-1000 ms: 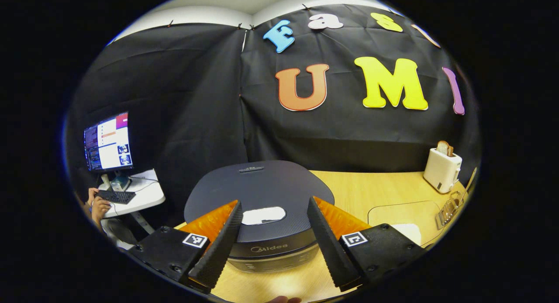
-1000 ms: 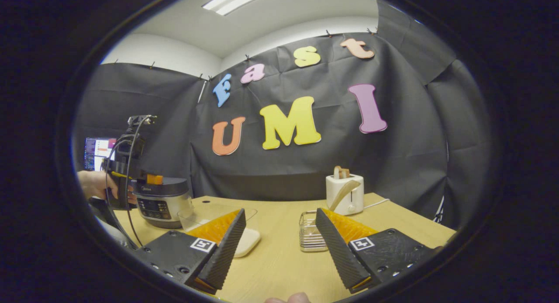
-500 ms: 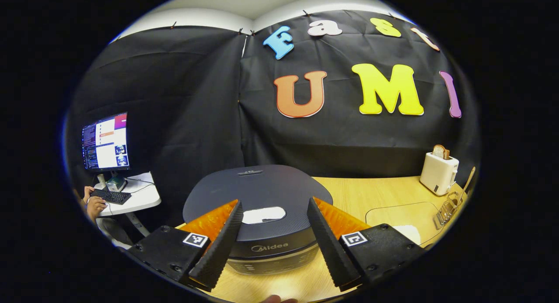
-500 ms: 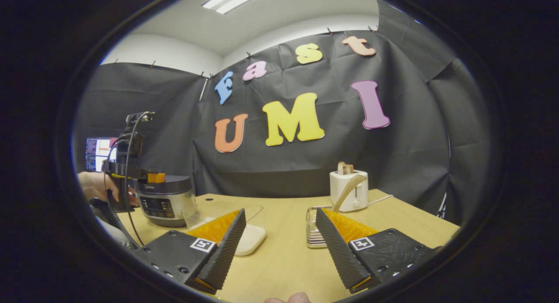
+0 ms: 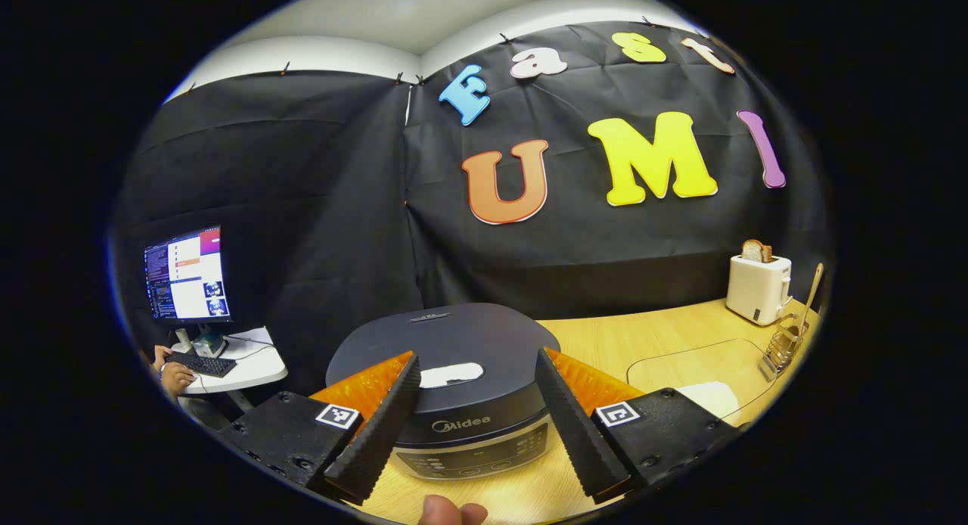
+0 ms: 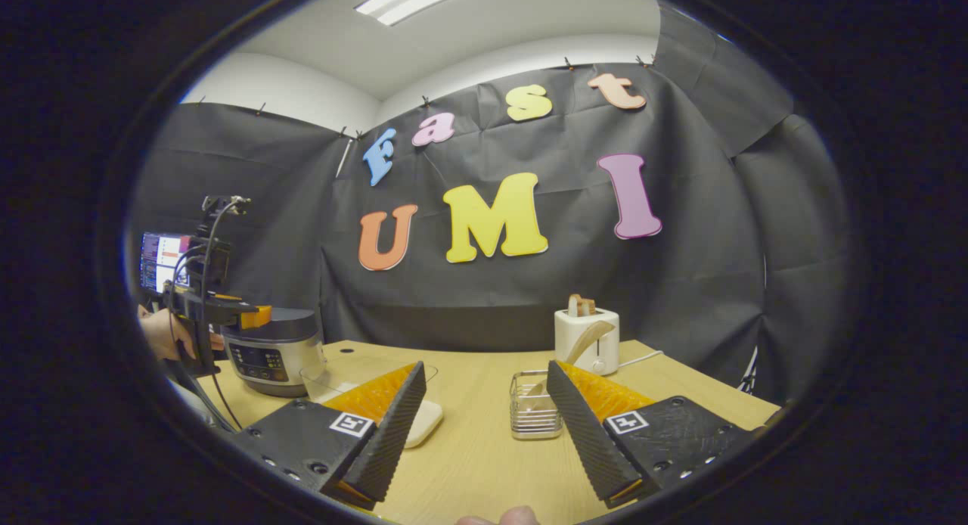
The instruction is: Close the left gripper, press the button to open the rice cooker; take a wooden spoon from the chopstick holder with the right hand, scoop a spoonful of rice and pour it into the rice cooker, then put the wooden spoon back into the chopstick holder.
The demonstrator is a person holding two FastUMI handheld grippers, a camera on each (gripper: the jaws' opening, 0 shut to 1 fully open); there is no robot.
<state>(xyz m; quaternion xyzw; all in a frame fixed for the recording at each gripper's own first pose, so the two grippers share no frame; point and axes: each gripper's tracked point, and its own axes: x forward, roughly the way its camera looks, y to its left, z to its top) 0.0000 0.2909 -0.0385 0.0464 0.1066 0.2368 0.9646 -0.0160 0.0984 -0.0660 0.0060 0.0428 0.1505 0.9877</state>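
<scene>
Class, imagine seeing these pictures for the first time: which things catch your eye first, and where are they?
The dark rice cooker, lid shut, sits right ahead of the open left hand-held gripper. Across the wooden table, a white toaster stands by the wall, with a wooden spoon leaning in the wire holder before it.

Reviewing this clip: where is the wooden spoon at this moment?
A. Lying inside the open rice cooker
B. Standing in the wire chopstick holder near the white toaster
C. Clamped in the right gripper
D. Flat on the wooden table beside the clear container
B. The light wooden spoon stands tilted in the wire chopstick holder in front of the white toaster, while the right gripper is open and holds nothing, and the dark-lidded rice cooker is closed.
</scene>
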